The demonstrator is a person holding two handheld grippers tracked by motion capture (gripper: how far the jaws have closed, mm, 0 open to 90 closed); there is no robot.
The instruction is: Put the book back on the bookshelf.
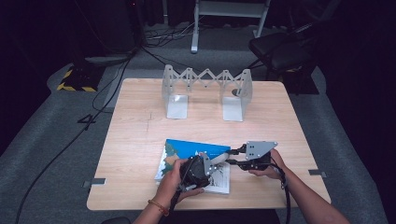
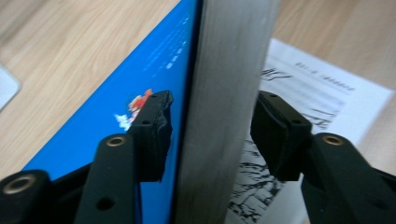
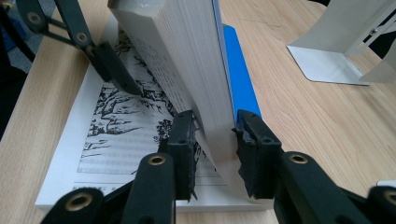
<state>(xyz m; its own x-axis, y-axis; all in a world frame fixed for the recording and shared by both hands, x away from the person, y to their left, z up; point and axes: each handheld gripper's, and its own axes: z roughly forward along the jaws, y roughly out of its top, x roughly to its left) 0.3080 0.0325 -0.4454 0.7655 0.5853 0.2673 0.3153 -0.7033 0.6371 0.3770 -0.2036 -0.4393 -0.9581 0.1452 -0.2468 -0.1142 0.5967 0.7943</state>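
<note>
Fingers of the right gripper (image 3: 212,149) clamp the raised block of pages of the open book (image 1: 194,158) lying near the surface's (image 1: 140,140) front edge. Left gripper (image 2: 210,135) fingers straddle that block, just clear of it, beside the blue cover (image 2: 116,116).

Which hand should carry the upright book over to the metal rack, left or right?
Right. The right tool is clamped on the upright book, with pads pressing both sides. The left tool straddles it with a gap at one pad, so it likely only steadies it.
</note>
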